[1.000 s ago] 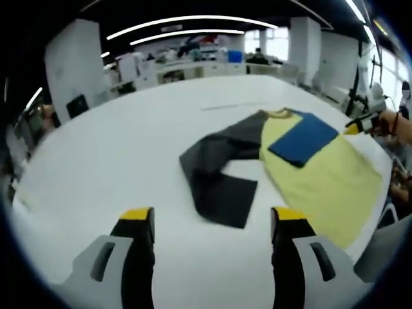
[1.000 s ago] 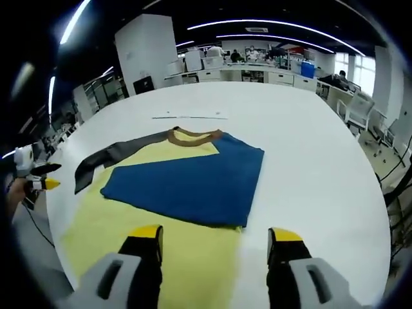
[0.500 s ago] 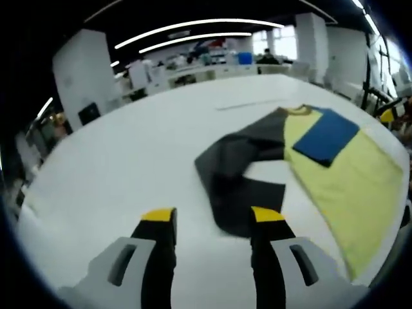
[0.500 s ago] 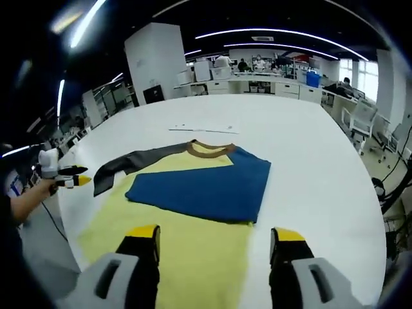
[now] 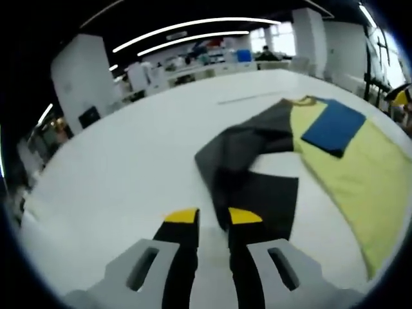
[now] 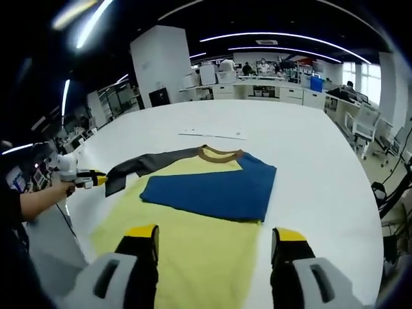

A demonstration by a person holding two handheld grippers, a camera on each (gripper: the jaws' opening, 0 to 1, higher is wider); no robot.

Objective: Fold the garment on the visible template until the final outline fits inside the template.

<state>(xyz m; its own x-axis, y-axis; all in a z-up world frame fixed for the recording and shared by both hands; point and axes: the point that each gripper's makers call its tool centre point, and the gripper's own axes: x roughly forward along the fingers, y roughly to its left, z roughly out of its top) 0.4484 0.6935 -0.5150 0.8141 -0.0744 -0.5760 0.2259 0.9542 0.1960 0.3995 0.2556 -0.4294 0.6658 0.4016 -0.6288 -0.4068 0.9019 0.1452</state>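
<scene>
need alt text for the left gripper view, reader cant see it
The left tongs, jaws nearly closed, reach toward the cuff of a dark grey sleeve on a white table. The sleeve belongs to a yellow shirt whose blue sleeve is folded over it.

The left hand-held gripper (image 5: 213, 216) has its jaws nearly together, while the right hand-held gripper (image 6: 216, 235) stands wide apart.

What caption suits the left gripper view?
Left tool, nearly shut, at the dark sleeve cuff of a yellow shirt on a white table.

Likely lab: workbenches (image 6: 270, 76), strip lights (image 6: 283, 37).
</scene>
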